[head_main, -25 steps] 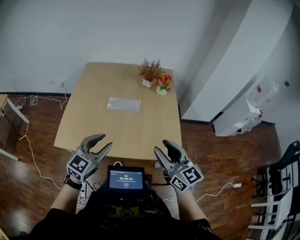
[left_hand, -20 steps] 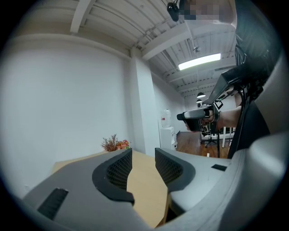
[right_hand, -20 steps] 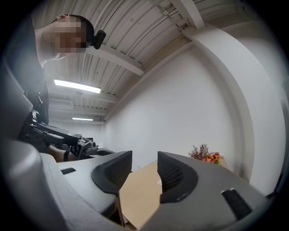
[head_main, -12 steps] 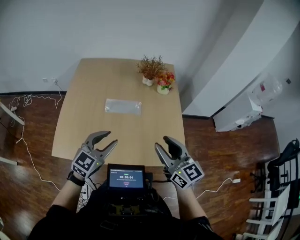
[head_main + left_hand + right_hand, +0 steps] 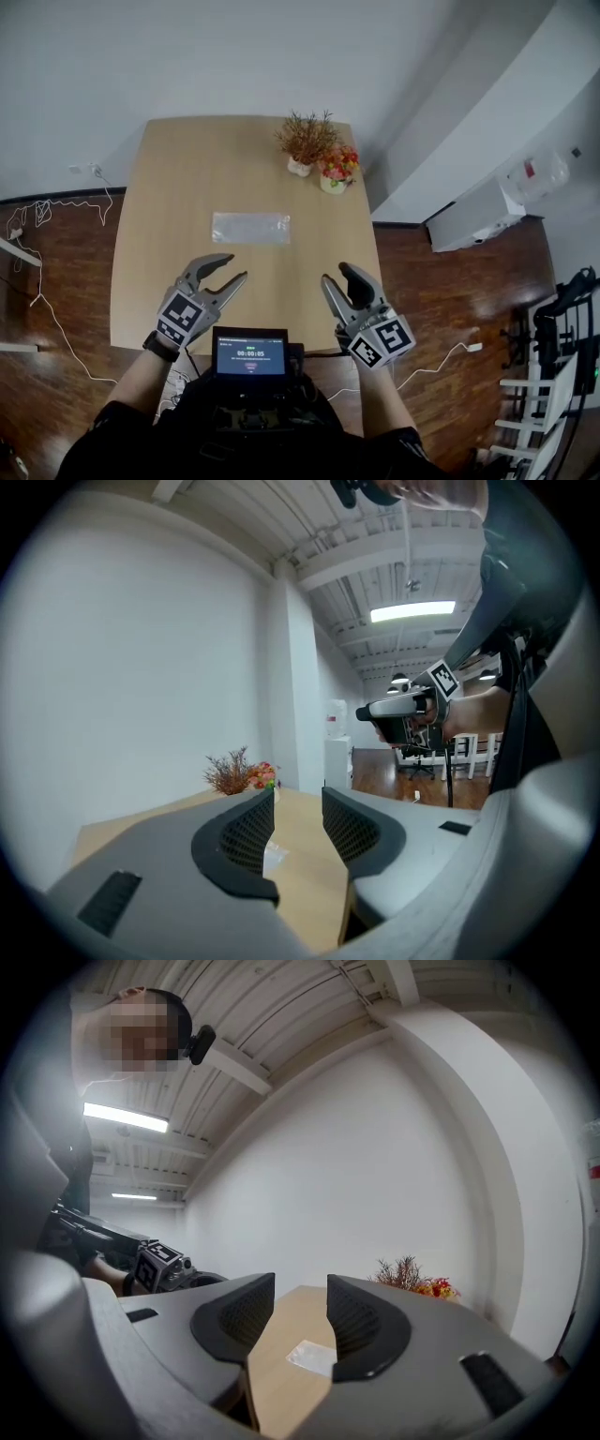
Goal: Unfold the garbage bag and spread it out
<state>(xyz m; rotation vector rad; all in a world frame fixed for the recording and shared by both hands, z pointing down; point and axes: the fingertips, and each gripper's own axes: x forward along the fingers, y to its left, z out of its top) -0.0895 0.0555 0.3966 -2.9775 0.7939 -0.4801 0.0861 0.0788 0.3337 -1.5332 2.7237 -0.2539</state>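
Folded garbage bag (image 5: pixel 250 227) lies flat mid-table (image 5: pixel 178 178), bare wood all round it. Potted plants (image 5: pixel 303 141) crowd the far right corner. We see the bag well ahead of both grippers, untouched. Left gripper (image 5: pixel 236 267) and right gripper (image 5: pixel 336 275) hover over the near edge, jaws partly apart, holding nothing.

Garbage bag (image 5: pixel 250 228) flat on table (image 5: pixel 169 187); left hand-held gripper (image 5: pixel 237 267), right hand-held gripper (image 5: pixel 336 274) over near edge

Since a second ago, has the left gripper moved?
Yes. The left gripper has come forward over the table, past its near edge, toward the garbage bag.
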